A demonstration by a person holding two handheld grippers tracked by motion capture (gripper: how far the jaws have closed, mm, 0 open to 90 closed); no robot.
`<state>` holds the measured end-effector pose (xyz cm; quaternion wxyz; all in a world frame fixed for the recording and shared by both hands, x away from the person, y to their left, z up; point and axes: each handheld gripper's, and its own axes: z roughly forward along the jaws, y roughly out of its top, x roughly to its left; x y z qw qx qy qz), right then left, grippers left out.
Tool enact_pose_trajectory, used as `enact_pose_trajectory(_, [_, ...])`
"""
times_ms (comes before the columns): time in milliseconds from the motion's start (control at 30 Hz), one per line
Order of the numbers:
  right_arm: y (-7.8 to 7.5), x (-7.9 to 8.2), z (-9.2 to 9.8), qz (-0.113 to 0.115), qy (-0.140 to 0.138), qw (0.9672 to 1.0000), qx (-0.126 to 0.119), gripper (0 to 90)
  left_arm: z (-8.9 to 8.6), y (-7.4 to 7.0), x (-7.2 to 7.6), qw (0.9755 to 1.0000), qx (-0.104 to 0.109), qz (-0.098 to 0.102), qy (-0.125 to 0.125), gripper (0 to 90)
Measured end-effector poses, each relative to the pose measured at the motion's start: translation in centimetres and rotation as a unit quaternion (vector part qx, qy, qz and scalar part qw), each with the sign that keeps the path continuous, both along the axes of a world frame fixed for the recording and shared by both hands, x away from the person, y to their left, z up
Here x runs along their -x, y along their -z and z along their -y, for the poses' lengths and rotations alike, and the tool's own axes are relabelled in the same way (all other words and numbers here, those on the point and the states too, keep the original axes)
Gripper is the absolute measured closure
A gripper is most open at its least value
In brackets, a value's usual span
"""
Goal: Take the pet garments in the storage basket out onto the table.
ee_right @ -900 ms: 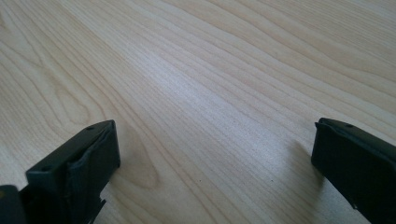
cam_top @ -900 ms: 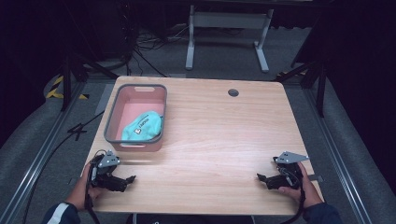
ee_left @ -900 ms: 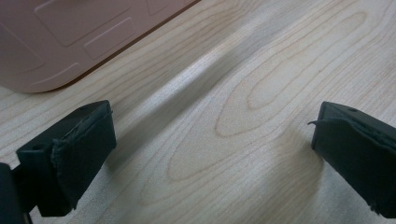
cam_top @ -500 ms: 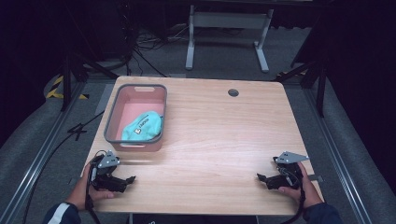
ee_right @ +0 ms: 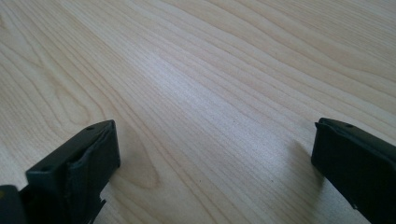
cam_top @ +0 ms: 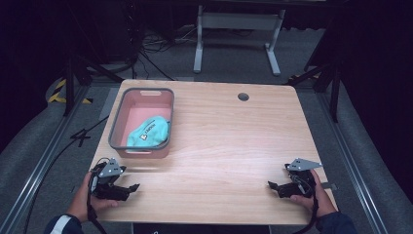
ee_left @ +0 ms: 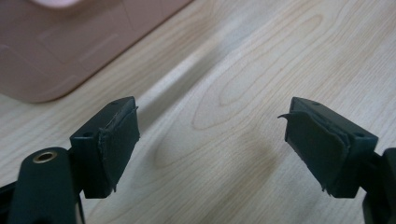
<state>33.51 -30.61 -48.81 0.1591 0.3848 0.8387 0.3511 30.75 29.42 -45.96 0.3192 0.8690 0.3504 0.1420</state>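
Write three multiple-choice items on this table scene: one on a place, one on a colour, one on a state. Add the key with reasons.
1. Where does the teal cloth lie?
A. in the pink bin
B. beside the cable hole
C. between the grippers

2. What colour is the bin's rim?
A. red
B. grey
C. yellow

3. How do the left gripper and right gripper stand?
A. both shut
B. one shut on the cloth
C. both open, holding nothing

Key: A, the cloth sits inside the bin's walls; B, a grey band tops the pink walls; C, each gripper view shows jaws wide apart over bare wood.

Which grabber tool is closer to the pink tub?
The left tool, beside the grey-rimmed pink plastic tub; the right tool sits across the wooden table.
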Motion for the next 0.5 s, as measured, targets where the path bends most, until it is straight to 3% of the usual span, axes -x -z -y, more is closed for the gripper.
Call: enact_pose_trajectory(500, [0.0, 0.0, 0.0, 0.0, 0.0, 1.0, 0.0, 1.3, -1.1, -3.1, 0.7, 0.9988, 0.003, 0.045, -0.021, 18.5])
